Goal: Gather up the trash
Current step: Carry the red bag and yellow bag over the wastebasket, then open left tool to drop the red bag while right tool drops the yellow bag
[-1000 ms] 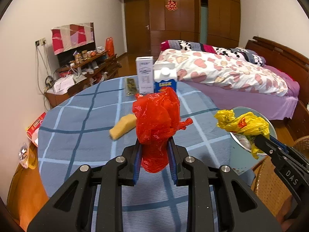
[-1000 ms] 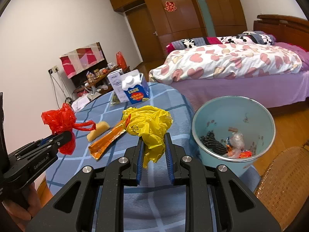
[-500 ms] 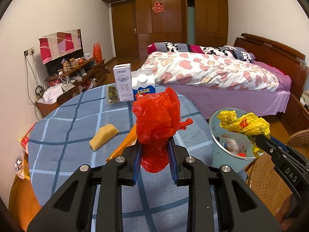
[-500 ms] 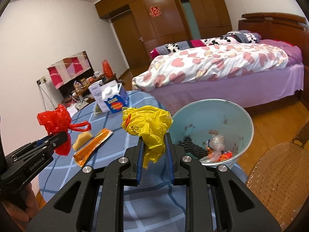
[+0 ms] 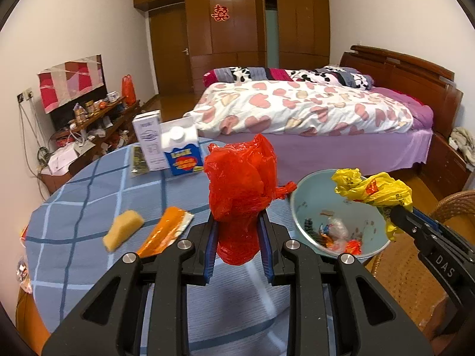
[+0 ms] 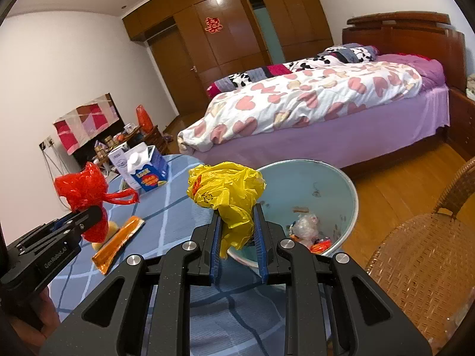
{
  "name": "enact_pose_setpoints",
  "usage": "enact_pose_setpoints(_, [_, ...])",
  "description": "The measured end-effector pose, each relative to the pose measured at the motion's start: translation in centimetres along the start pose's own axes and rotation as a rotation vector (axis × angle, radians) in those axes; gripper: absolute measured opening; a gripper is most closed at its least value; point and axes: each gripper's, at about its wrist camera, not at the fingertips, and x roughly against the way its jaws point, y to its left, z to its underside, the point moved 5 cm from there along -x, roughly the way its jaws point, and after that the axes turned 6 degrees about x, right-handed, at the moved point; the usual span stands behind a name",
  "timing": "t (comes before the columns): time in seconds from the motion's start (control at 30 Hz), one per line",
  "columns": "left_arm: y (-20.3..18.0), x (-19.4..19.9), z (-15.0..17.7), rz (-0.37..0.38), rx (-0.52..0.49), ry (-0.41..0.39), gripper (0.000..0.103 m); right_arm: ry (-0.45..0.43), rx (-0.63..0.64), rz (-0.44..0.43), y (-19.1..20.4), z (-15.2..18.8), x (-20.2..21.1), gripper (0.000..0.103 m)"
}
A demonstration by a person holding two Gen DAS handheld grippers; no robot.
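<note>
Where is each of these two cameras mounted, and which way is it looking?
Left wrist view: sits on the left gripper, looking along its jaws, shut on a red bag, across the table to the bed; the right gripper shows at right.
Right wrist view: sits on the right gripper, jaws shut on a yellow bag, facing the bin; the left gripper and part of a hand show at left.
Shared: both bags, bin, cartons, bed.

Both grippers are pointed forward and tilted downward. The left gripper (image 5: 237, 237) is clamped shut on something. The right gripper (image 6: 237, 231) is likewise clamped.
</note>
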Motion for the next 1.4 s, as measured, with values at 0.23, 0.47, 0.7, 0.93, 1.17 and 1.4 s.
enact_pose_setpoints(0.23, [-2.4,-1.5,-0.3,0.046,-0.015,0.023,0.025,-0.007,-0.030,0.041,-2.1,-0.3,-0.3,0.021])
enact_pose_setpoints(0.47, [-4.8,-2.9,-0.6,0.071,-0.040,0.039,0.025,-0.012,-0.047,0.101,-4.2,-0.4,-1.1,0.021])
enact_pose_setpoints(0.7, [-7.5,-4.9,-0.4,0.101,-0.070,0.066,0.025,-0.009,-0.087,0.158,-6.9,-0.2,-1.9,0.021])
enact_pose_setpoints(0.93, [-10.1,-7.1,-0.2,0.156,-0.072,0.099,0.025,0.018,-0.108,0.187,-8.5,0.3,-2.8,0.021])
enact_pose_setpoints(1.17, [-12.0,-9.4,0.2,0.184,-0.081,0.137,0.025,0.036,-0.119,0.211,-9.4,0.7,-3.6,0.021])
enact_pose_setpoints(1.4, [-12.7,-12.0,0.6,0.180,-0.066,0.183,0.027,0.055,-0.132,0.223,-9.9,0.8,-4.8,0.021])
